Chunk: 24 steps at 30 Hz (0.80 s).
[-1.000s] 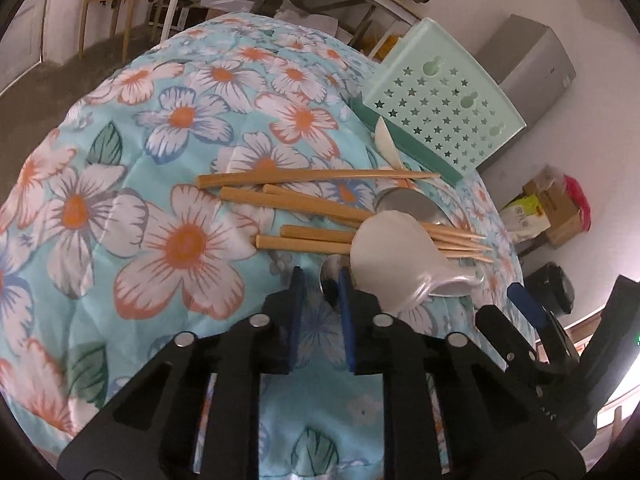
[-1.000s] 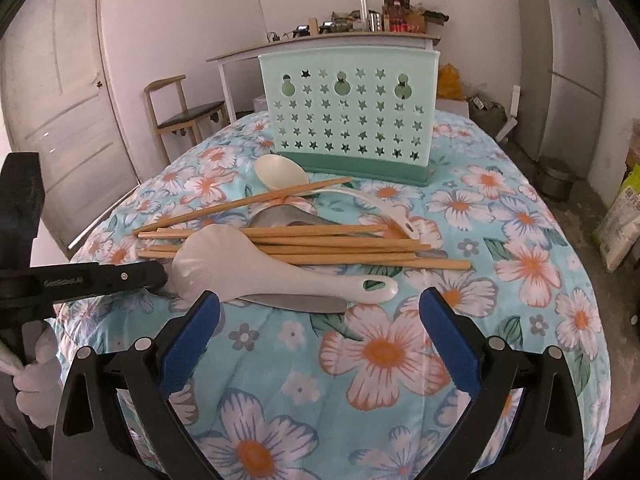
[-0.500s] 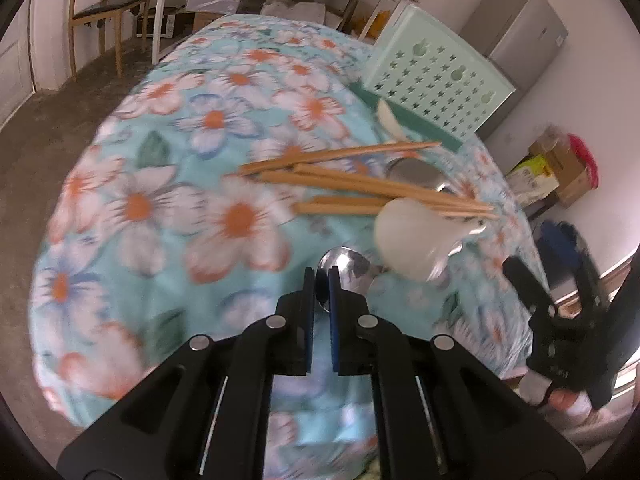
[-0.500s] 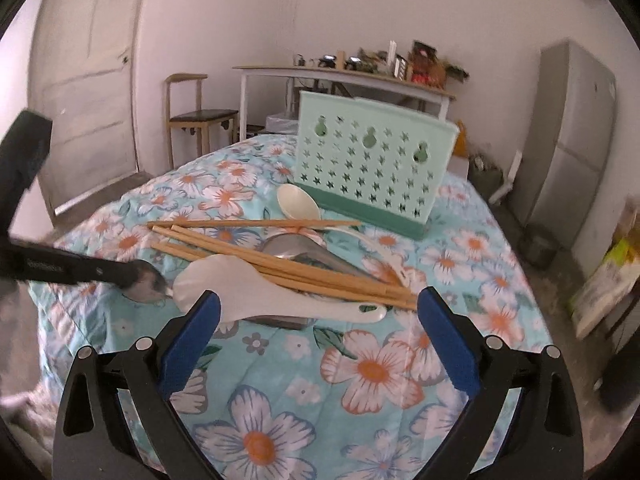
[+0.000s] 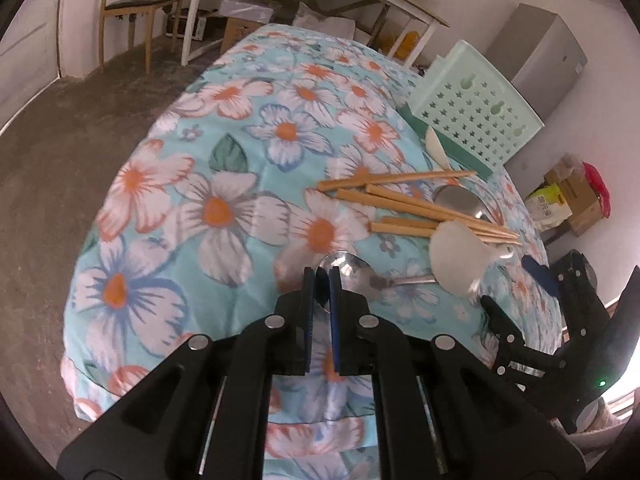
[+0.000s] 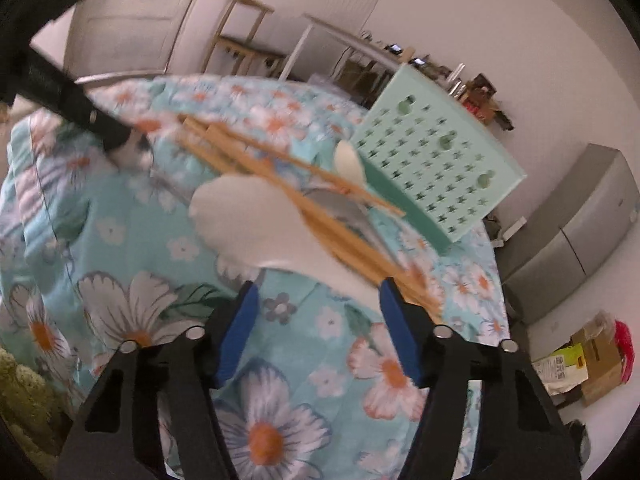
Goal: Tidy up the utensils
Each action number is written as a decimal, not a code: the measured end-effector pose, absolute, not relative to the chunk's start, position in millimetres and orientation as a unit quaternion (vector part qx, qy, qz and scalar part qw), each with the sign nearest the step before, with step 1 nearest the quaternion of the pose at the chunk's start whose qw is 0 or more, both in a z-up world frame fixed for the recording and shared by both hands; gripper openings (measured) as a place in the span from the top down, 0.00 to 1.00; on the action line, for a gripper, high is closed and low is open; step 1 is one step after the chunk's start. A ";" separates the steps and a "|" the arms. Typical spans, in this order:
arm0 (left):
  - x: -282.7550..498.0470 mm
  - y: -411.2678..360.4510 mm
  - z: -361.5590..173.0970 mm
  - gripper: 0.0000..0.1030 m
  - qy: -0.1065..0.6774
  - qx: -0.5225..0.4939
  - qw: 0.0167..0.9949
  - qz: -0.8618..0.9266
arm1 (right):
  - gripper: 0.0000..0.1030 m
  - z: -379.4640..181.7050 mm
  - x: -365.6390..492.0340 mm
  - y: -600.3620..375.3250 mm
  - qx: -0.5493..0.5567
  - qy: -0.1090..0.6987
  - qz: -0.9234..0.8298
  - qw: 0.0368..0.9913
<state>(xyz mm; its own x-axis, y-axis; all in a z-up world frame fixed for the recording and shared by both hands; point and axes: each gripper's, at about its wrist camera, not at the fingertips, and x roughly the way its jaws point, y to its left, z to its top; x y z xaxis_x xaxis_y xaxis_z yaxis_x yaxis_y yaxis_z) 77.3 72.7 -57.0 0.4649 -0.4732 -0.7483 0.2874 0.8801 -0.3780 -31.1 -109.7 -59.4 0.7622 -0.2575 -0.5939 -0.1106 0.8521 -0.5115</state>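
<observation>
Utensils are all still out on the flowered counter (image 5: 224, 216); as far as either view shows, nothing has gone into the holder, so the sorting has barely begun.

Largest on the cloth is the mint holder (image 5: 476, 120), a star-punched plastic rack standing at the far side of the pile. Its openings face away in both views, so whether anything sits inside cannot be told, but every piece in sight lies outside it.

Next comes the white rice paddle (image 6: 256, 228), lying with its broad blade toward the near edge and its handle running back under the right gripper (image 6: 316, 300). The right gripper's fingers stand partly apart on either side of that handle and have just been closing in on it; their pads do not appear to press it yet, though motion blur makes this uncertain.

Behind the paddle lie the wooden chopsticks (image 5: 404, 200), several loose sticks crossing one another, resting partly over a large metal ladle (image 5: 460, 202). A small white spoon (image 5: 436, 148) lies just in front of the holder's base.

Smallest in play is the metal spoon (image 5: 348, 276), drawn a little clear of the pile toward the near edge. The left gripper (image 5: 320, 292) has its fingers nearly together, pinched on the rim of the spoon's bowl.

Left to do, judging from this layout: carry spoon, paddle, chopsticks, ladle and white spoon into the holder.
</observation>
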 end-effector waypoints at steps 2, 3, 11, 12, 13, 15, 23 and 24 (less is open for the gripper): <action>80.0 75.5 -57.9 0.94 0.466 -0.107 0.849 -0.223 | 0.44 -60.1 -27.9 -106.1 -0.278 0.340 -0.042 0.898; 81.0 76.8 -58.5 0.94 0.466 -0.111 0.849 -0.223 | 0.45 -60.7 -25.2 -104.1 -0.284 0.339 -0.043 0.896; 84.5 80.2 -60.2 0.94 0.461 -0.123 0.850 -0.223 | 0.49 -58.9 -14.4 -99.4 -0.296 0.339 -0.054 0.891; 84.6 81.7 -59.9 0.94 0.459 -0.123 0.852 -0.221 | 0.50 -60.3 -14.3 -99.6 -0.301 0.343 -0.051 0.888; 84.7 83.5 -59.7 0.94 0.458 -0.123 0.853 -0.219 | 0.53 -61.4 -14.4 -99.0 -0.306 0.345 -0.049 0.886; 86.1 87.5 -59.4 0.94 0.454 -0.124 0.856 -0.213 | 0.54 -61.5 -16.4 -96.1 -0.321 0.342 -0.050 0.882; 88.9 91.7 -61.8 0.94 0.454 -0.130 0.855 -0.213 | 0.67 -55.3 -9.6 -86.1 -0.326 0.313 -0.051 0.890; 89.0 91.9 -61.9 0.94 0.454 -0.130 0.855 -0.213 | 0.68 -55.7 -9.7 -83.6 -0.332 0.310 -0.052 0.890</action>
